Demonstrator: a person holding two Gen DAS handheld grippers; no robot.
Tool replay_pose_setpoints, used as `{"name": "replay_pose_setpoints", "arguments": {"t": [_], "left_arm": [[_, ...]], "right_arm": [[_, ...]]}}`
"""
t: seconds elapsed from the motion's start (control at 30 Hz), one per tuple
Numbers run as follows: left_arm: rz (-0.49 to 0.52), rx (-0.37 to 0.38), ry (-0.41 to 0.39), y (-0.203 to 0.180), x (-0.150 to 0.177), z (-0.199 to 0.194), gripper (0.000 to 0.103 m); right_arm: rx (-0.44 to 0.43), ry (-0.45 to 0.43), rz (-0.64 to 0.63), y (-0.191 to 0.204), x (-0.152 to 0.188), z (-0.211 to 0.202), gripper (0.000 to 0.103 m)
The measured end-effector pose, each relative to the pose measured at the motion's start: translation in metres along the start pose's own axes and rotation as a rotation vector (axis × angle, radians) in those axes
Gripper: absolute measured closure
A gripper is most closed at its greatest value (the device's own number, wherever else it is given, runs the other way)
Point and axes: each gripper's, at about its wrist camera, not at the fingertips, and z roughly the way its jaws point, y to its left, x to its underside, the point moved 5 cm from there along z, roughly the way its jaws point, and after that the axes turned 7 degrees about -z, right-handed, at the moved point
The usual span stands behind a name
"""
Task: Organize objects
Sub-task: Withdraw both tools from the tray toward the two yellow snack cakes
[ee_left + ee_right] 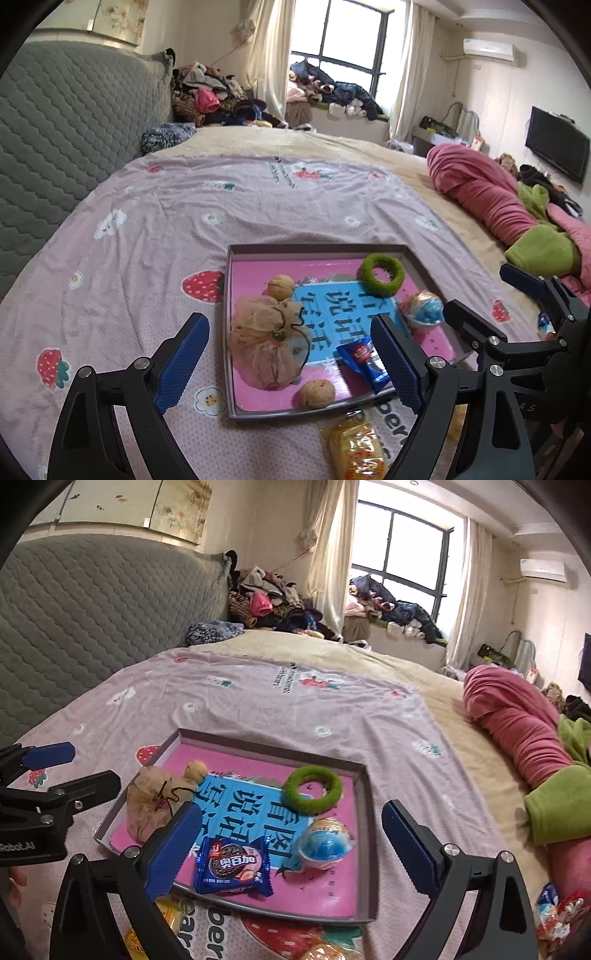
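A shallow grey tray [317, 250] [266, 750] with a pink and blue lining lies on the bed. In it are a beige mesh pouch [264, 345] [149, 805], two walnuts [281, 287] [317, 393], a green ring [382, 275] [313, 789], a blue egg-shaped capsule [424, 306] [325, 843] and a blue cookie packet [364, 360] [233, 866]. My left gripper [291, 360] is open and empty above the tray's near part. My right gripper [295, 849] is open and empty over the packet and capsule.
A yellow snack pack [356, 448] lies just in front of the tray. More wrapped snacks [557, 915] lie at the right. A rolled pink and green blanket [495, 206] [524, 731] lies on the bed's right side. The grey headboard [62, 129] stands at the left.
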Motion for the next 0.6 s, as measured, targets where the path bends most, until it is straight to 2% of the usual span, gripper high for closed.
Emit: {"name": "replay_pose_setpoints", "arguments": {"t": [0.17, 0.43, 0.6], "left_arm": [[0.016, -0.043, -0.042, -0.004, 0.000, -0.021, 0.013], [-0.016, -0.027, -0.046, -0.014, 0.012, -0.057, 0.013], [-0.029, -0.022, -0.041, -0.021, 0.025, -0.083, 0.013]], "right_arm": [[0.011, -0.033, 0.021, -0.006, -0.006, -0.024, 0.004], [0.022, -0.011, 0.041, -0.008, 0.015, -0.059, 0.003], [0.026, -0.002, 0.007, -0.002, 0.022, -0.084, 0.003]]}}
